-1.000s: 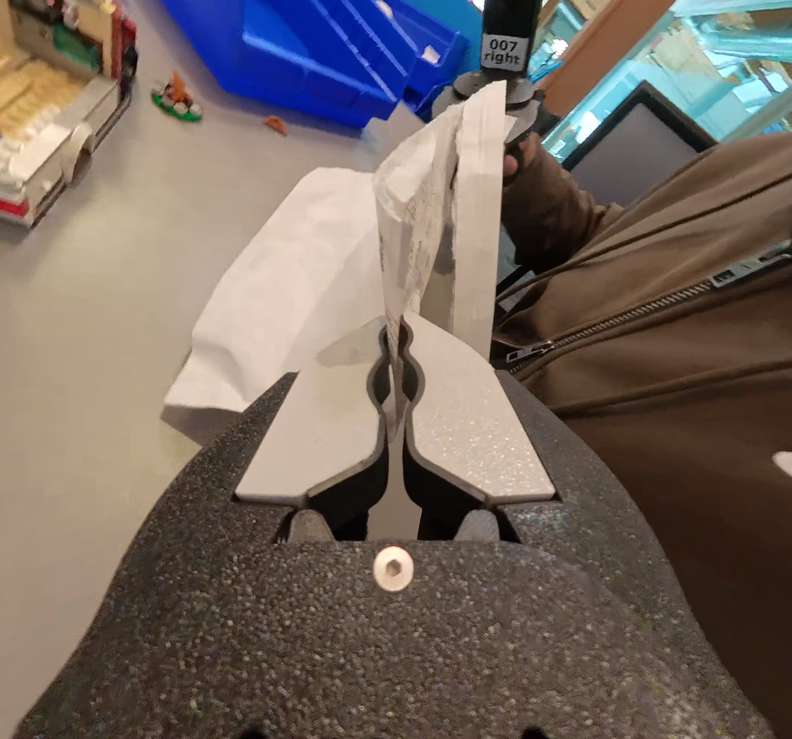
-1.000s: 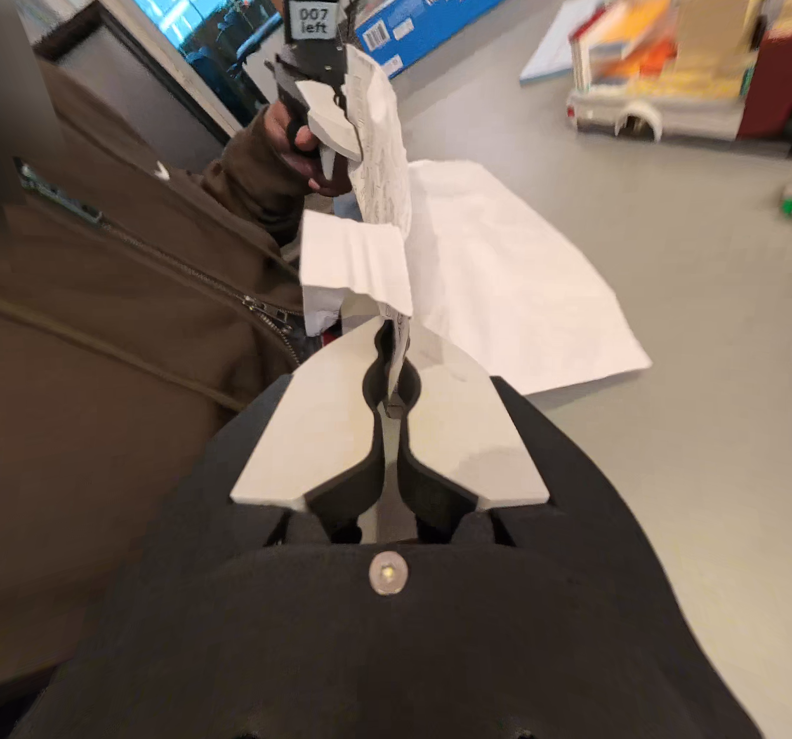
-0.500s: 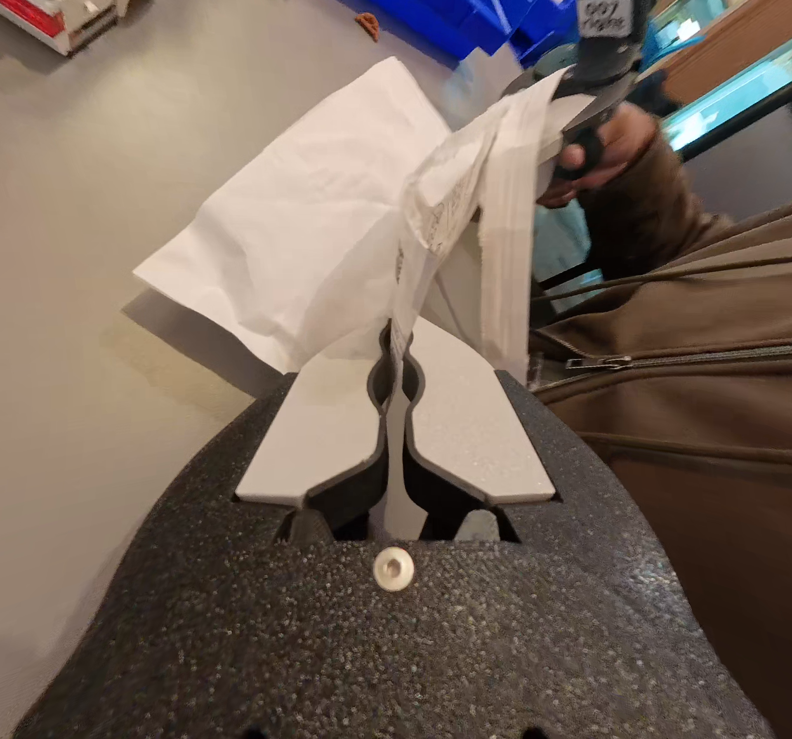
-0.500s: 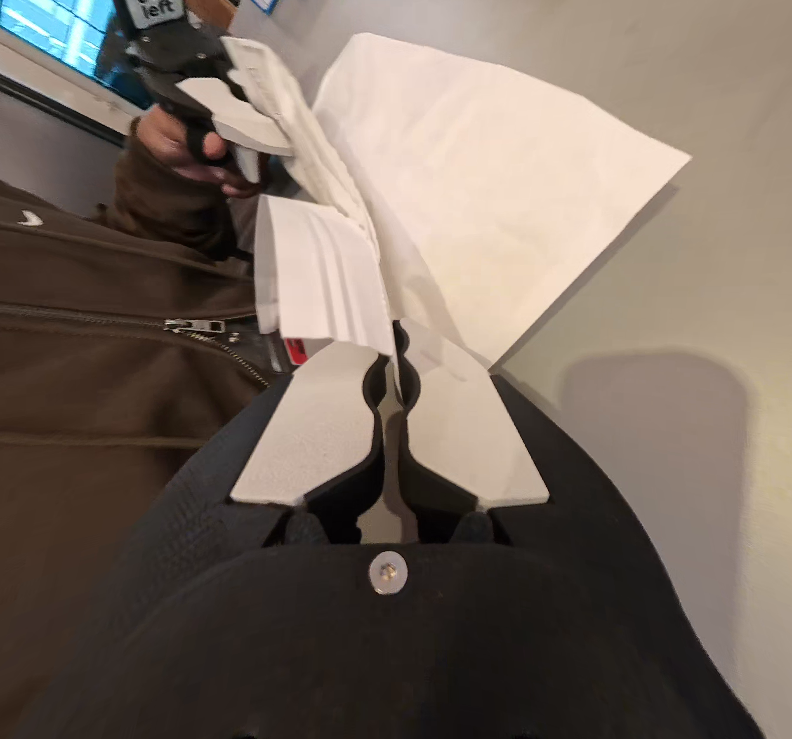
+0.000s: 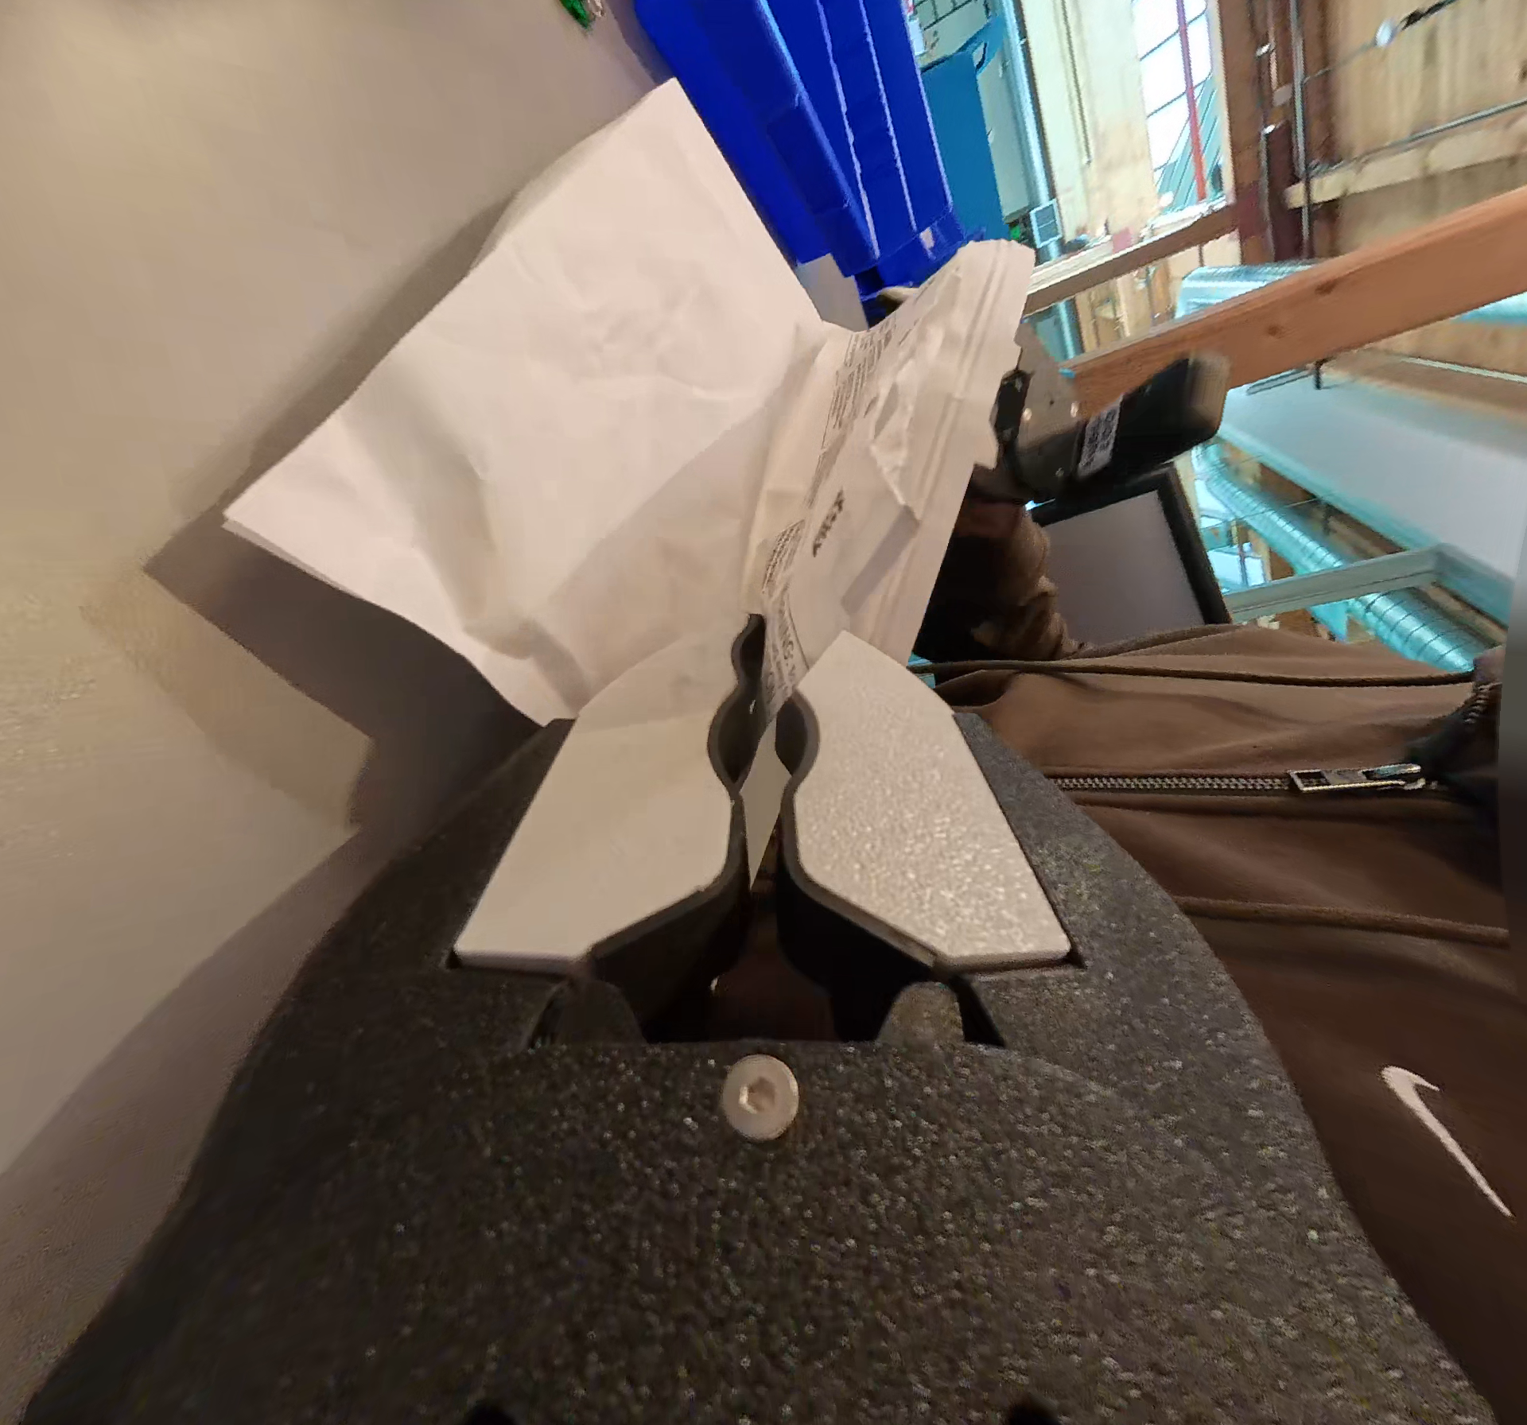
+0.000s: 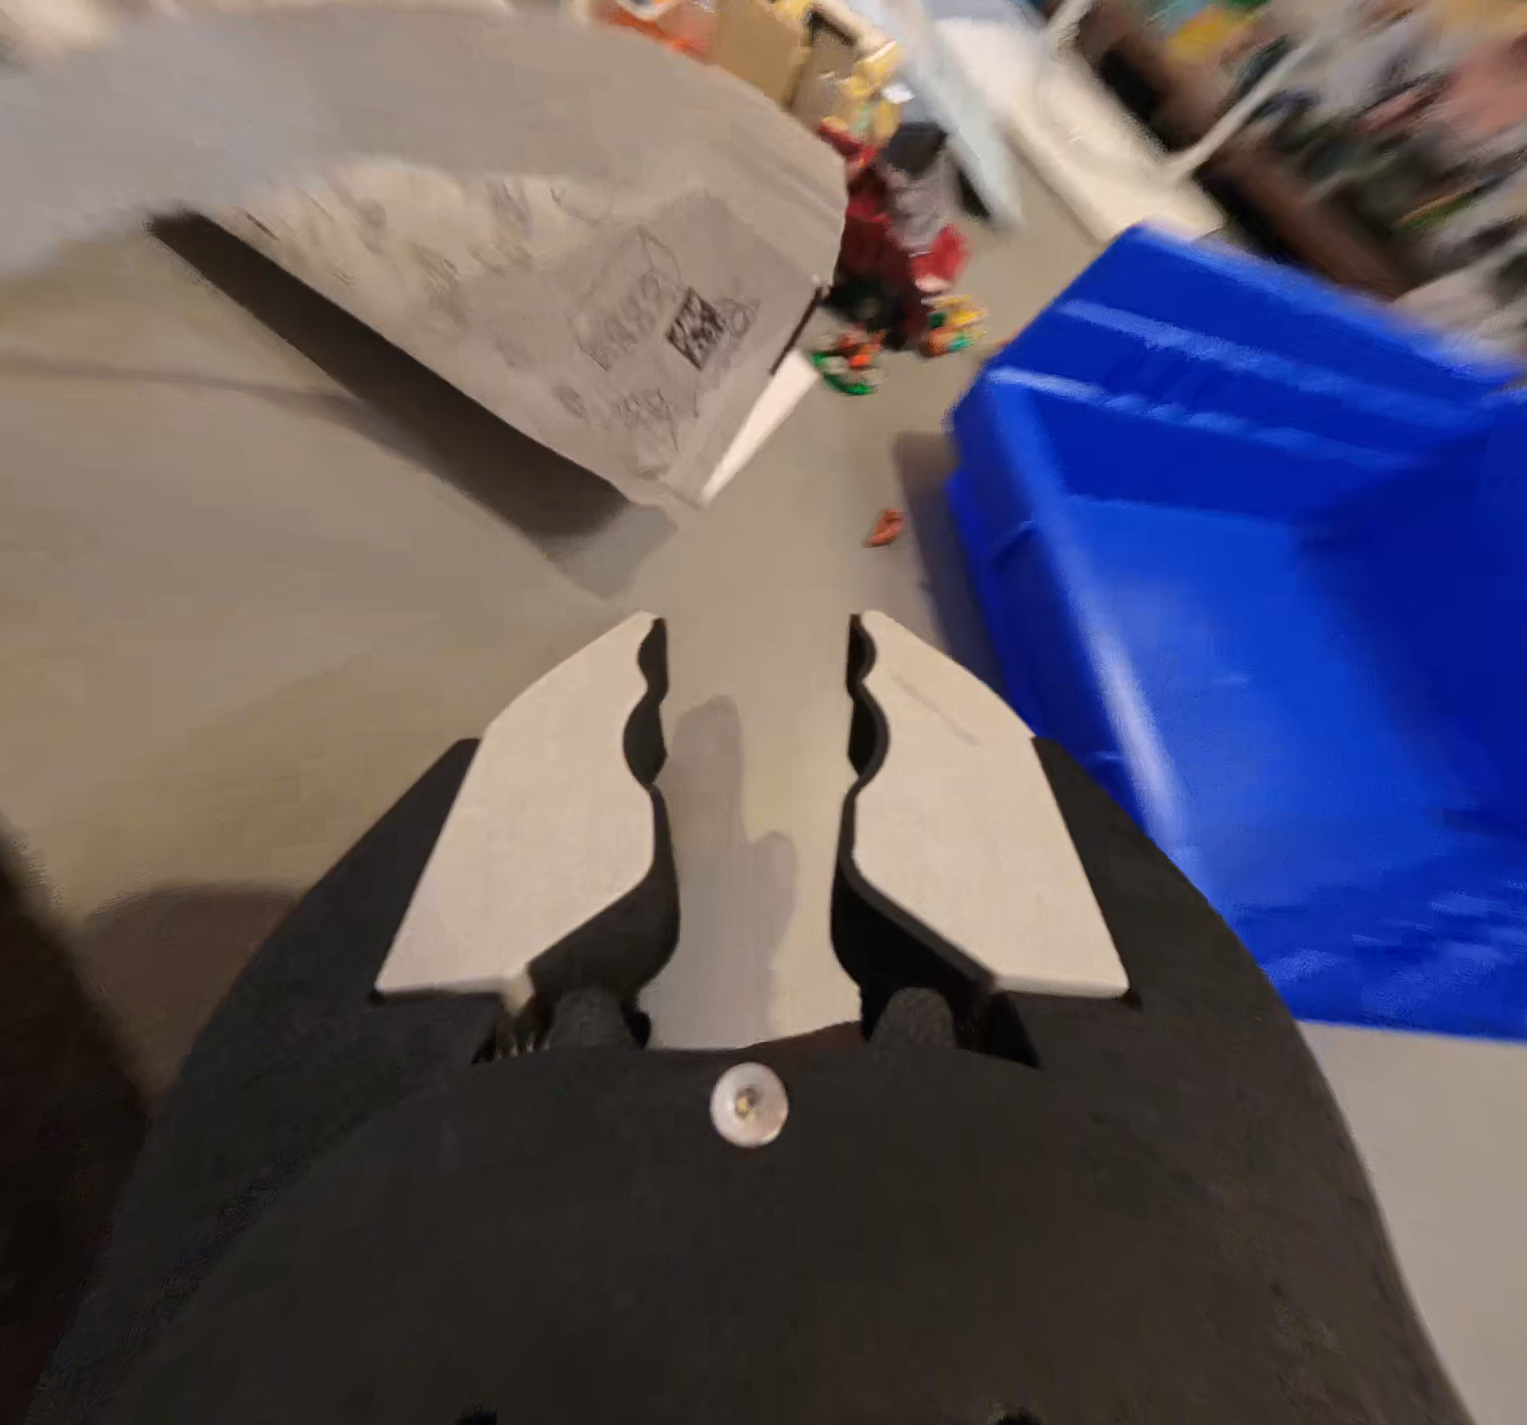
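Left wrist view gives me the clearest read: my left gripper (image 5: 773, 691) is clamped on the edge of a white paper bag (image 5: 578, 427), whose printed edge runs down between the two fingers. The bag fans out toward the upper middle of the frame above the grey table (image 5: 165, 311), throwing a dark shadow at centre left. Only this view shows my brown jacket (image 5: 1239, 848) at the right, the dark screen (image 5: 1132, 559) behind it, and the right gripper (image 5: 1004, 414) at the bag's far edge, its fingers hidden by the paper.

Right wrist view is blurred, but it shows what the other cannot: the right gripper (image 6: 753, 633) has its fingers standing well apart with only bare table between them. The bag (image 6: 578, 295) hangs in the upper left, clear of the fingertips. A blue bin (image 6: 1239, 600) fills the right side, and a small orange scrap (image 6: 882, 528) lies beside it. The toy building (image 6: 744, 6) at top centre is smeared.
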{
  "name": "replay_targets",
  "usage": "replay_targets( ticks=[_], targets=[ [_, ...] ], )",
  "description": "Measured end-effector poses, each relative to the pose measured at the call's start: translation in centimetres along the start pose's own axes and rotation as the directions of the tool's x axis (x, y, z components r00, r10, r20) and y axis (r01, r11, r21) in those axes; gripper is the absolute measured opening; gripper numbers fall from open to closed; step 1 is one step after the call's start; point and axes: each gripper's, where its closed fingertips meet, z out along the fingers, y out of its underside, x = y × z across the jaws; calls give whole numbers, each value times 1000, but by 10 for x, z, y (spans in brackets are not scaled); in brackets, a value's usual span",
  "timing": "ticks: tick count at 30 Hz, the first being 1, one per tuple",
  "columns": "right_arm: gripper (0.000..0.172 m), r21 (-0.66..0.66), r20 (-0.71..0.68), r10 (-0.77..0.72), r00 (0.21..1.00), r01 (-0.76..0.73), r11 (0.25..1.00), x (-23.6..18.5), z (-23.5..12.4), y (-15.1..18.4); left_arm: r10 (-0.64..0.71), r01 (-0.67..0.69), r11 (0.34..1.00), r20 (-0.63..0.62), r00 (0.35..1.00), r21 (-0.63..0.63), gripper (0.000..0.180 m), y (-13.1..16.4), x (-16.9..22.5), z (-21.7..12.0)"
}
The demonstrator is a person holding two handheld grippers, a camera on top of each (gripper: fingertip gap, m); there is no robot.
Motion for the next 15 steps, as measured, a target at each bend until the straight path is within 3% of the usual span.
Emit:
replay_targets(
  ticks=[3, 7, 10, 15],
  targets=[
    [45, 11, -239, -299, 924, 310, 951, 13, -3, -10, -36, 36, 999, -36, 999, 17, 0, -4, 2, 0],
    [45, 44, -371, -571, 732, 628, 777, -3, 4, -39, -64, 68, 997, -82, 995, 37, 0, -10, 5, -1],
    [50, 15, -409, -694, 593, 765, 644, -12, 21, -53, -76, 80, 996, -107, 991, 40, 0, -11, 7, -1],
    [63, -84, -449, -792, 414, 863, 499, -8, 52, -71, -89, 94, 995, -147, 985, 27, 0, -12, 11, 1]
  ],
)
